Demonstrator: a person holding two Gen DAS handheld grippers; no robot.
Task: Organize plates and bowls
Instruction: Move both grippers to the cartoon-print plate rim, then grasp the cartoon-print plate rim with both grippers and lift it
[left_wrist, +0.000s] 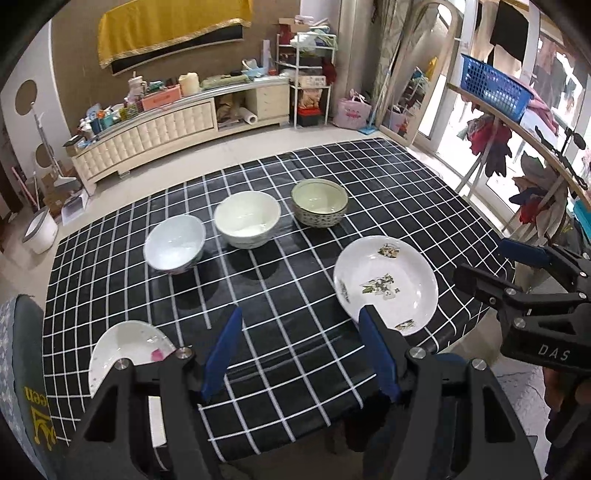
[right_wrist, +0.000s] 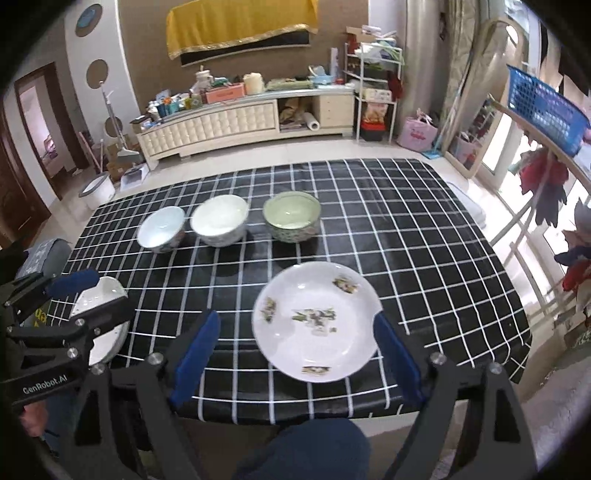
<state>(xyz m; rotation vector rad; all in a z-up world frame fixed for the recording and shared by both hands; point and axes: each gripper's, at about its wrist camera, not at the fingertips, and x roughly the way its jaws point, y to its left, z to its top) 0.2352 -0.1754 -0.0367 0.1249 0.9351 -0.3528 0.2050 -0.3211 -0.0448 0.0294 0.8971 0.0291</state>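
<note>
White and flower-printed, the plate (right_wrist: 314, 321) lies at 6 o'clock on the tabletop (right_wrist: 424, 229); three bowls (right_wrist: 221, 219) sit toward 12. Both the right tool (right_wrist: 299, 354) and left tool (left_wrist: 301, 350) gape empty. The right should pinch the near rim squarely.

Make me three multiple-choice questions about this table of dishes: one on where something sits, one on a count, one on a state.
1. Where is the flowered plate?
A. Near edge, in front of the right hand-held gripper
B. Far corner
C. Inside a bowl

2. How many bowls stand in the far row?
A. Two
B. Three
C. Five

3. What is the left hand-held gripper doing?
A. Clamping a bowl
B. Open, holding nothing
C. Shut on a plate

Answers: 1 A, the plate lies just ahead of the right fingers. 2 B, a blue-white bowl, a white bowl and a green patterned bowl. 3 B, its fingers stand apart over the tablecloth.
</note>
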